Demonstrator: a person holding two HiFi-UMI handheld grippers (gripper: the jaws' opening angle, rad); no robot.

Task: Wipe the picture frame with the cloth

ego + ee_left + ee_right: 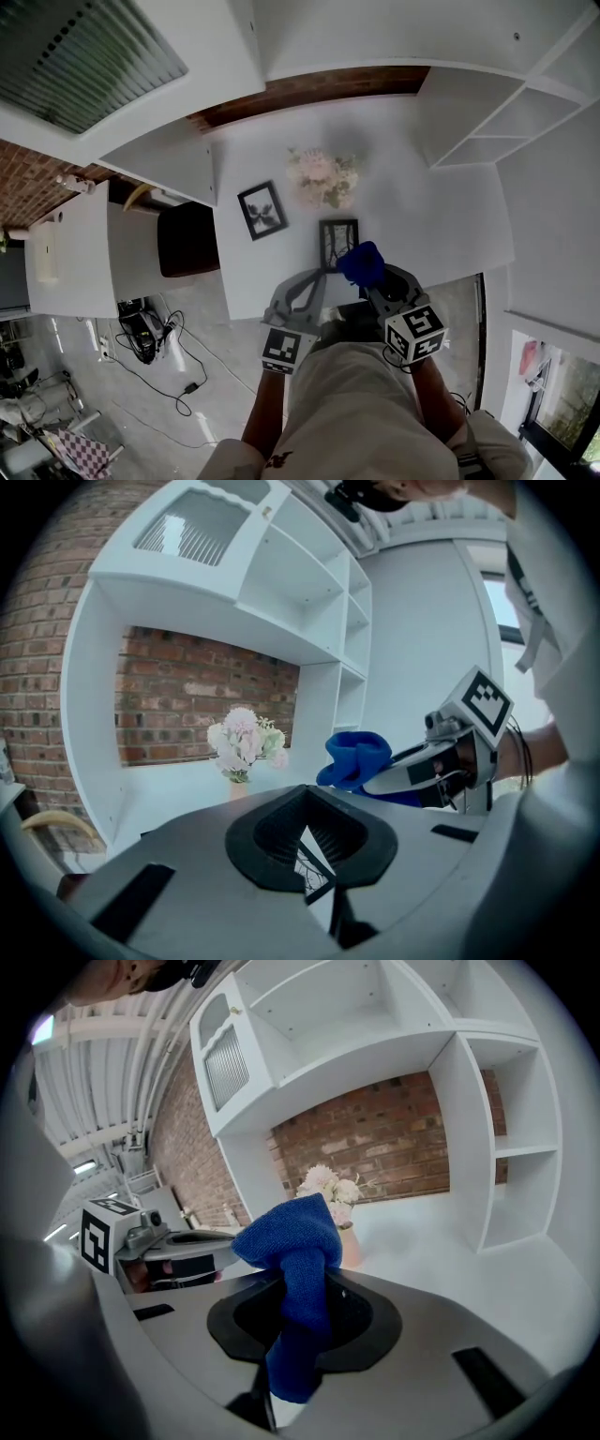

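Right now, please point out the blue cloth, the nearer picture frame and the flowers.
blue cloth (286,1232): right gripper view, bunched top fold.
nearer picture frame (338,242): head view, middle of its picture.
flowers (322,178): head view, pink blooms.

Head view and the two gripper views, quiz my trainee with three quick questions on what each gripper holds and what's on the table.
1. True or false: the right gripper is shut on the blue cloth.
2. What is between the jaws of the left gripper? A the cloth, B a picture frame, C a vase.
3. Fill in: beyond the second frame on the white table stands a vase of ____.

Key: 1 true; 2 B; 3 flowers.
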